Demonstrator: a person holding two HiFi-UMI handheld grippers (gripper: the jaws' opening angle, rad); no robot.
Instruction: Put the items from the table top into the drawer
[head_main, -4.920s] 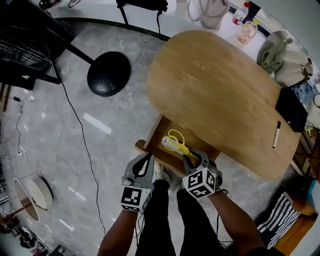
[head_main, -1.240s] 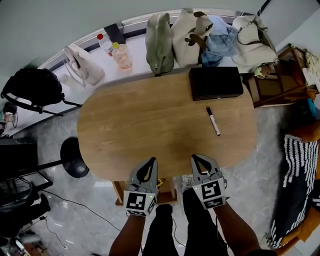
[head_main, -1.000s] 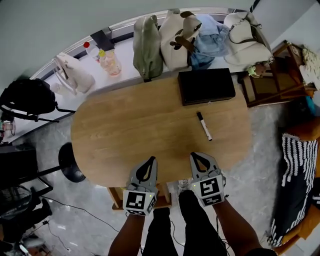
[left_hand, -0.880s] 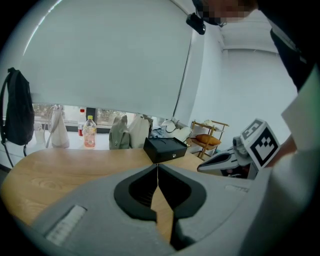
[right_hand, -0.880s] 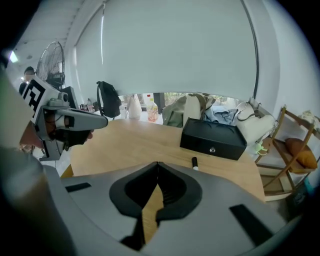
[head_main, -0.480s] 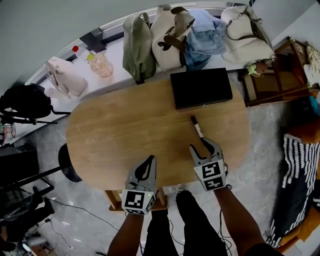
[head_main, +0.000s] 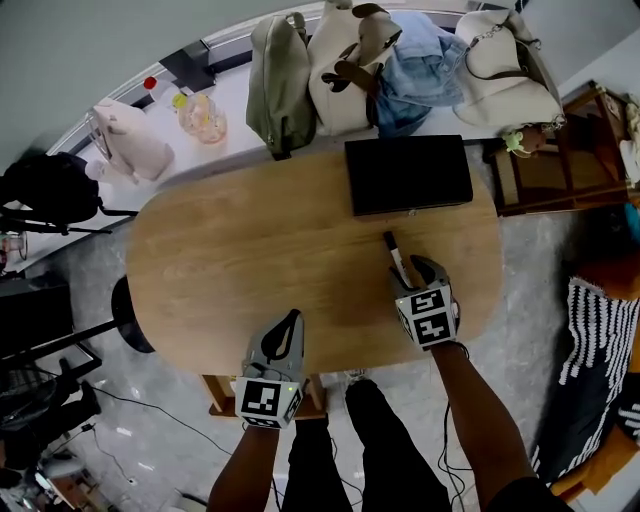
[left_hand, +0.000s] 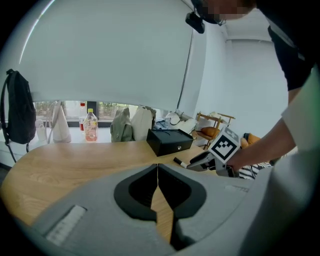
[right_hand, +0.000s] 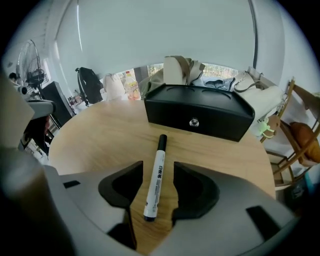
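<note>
A white marker pen with a black cap (head_main: 395, 254) (right_hand: 156, 177) lies on the oval wooden table (head_main: 250, 260), just in front of a black box (head_main: 408, 175) (right_hand: 200, 116). My right gripper (head_main: 413, 275) (right_hand: 156, 171) is tipped down over the pen's near end. Its jaws are opening, with the pen lying between them and the pads clear of it. My left gripper (head_main: 290, 322) (left_hand: 158, 172) is shut on nothing at the table's near edge. The left gripper view also shows the pen (left_hand: 180, 162) and the box (left_hand: 169, 141). Part of the open drawer (head_main: 218, 395) shows below the near edge.
Several bags (head_main: 340, 60) and a drink bottle (head_main: 200, 115) line the sill behind the table. A dark backpack (head_main: 50, 185) stands at the left. At the right are a wooden chair (head_main: 560, 150) and a striped rug (head_main: 590, 350).
My right gripper has moved forward and down over the pen, and its jaws have opened from shut. The left gripper has sunk back a little toward the near edge.
</note>
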